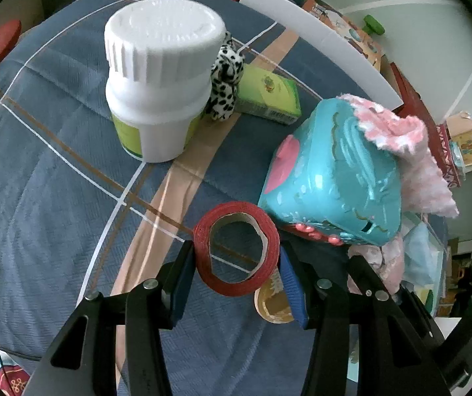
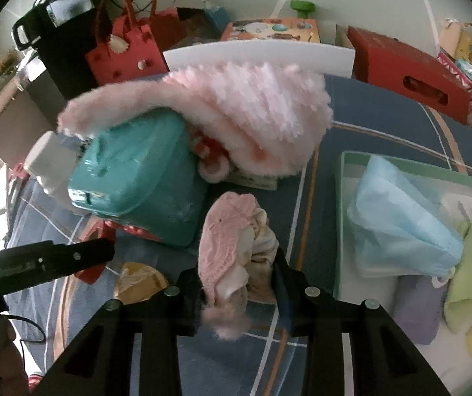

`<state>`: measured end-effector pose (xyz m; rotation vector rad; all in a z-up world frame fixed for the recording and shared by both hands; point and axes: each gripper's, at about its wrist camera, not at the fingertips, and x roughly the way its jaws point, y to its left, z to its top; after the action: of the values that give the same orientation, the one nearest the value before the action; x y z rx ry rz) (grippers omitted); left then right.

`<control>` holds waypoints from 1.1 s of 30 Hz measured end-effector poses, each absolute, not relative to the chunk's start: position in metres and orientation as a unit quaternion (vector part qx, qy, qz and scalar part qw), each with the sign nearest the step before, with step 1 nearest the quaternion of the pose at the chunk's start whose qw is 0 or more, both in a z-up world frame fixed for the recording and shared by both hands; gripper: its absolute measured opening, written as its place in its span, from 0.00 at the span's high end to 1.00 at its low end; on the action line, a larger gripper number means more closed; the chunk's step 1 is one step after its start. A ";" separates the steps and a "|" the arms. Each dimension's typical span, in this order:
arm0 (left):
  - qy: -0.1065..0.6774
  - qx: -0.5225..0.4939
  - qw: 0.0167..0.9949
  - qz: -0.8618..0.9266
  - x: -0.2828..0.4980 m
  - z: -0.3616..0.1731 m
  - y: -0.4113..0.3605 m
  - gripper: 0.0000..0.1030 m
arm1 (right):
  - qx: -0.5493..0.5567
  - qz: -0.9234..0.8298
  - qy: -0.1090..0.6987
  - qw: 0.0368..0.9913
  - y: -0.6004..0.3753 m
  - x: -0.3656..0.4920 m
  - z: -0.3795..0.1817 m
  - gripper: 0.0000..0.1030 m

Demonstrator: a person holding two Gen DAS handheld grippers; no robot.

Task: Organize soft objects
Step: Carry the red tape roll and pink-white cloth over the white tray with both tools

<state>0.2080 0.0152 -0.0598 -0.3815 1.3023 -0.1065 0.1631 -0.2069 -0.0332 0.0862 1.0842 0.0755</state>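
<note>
Left wrist view: the left claw (image 1: pixel 237 257) is closed on a red tape roll (image 1: pixel 236 247), one blue pad on each side of it. The roll hangs just above the blue bed cover (image 1: pixel 37 181), which has white and tan stripes. A white jar (image 1: pixel 160 79) stands farther up the bed. Behind it sit a spotted toy (image 1: pixel 224 79) and a green box (image 1: pixel 269 95). A teal case (image 1: pixel 331 171) lies just right of the tape, with a pink fluffy cloth (image 1: pixel 397 132) on its far end. To the left the cover is bare, with lots of room. A white board (image 1: pixel 318 39) stands along the far edge of the bed.

Right wrist view: the right claw (image 2: pixel 239 283) is squeezing a small pink knit bundle (image 2: pixel 229 250), lifted a little off the bed. Its pads have just been closing. The teal case (image 2: pixel 136 178) and the fluffy cloth (image 2: pixel 252 112) are just behind it, close by. The left claw's arm (image 2: pixel 44 260) comes in from the left. On the right side of the bed lies a tray (image 2: pixel 341 224) with a blue mask (image 2: pixel 401 224), a purple cloth (image 2: pixel 417 307) and green cloths (image 2: pixel 467 280) inside. A strip of bare cover runs between bundle and tray. Red bags (image 2: pixel 123 49) and boxes (image 2: pixel 411 69) crowd the far edge by the wall.
</note>
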 end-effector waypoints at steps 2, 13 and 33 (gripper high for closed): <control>0.598 -0.179 0.780 -0.050 0.206 -0.056 0.017 0.50 | 0.043 0.037 0.511 0.858 -0.207 0.160 -0.026 0.65; 0.545 -0.191 0.815 -0.049 0.188 -0.016 0.035 0.50 | 0.054 0.031 0.478 0.876 -0.212 0.139 0.012 0.65; 0.459 -0.122 0.875 -0.094 0.161 0.047 -0.012 0.50 | 0.096 -0.046 0.456 0.884 -0.260 0.114 0.049 0.65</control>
<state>0.1608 -0.0120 0.0473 -0.2554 0.9588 -0.1952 0.1143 -0.2604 0.0489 0.1998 0.9495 -0.0949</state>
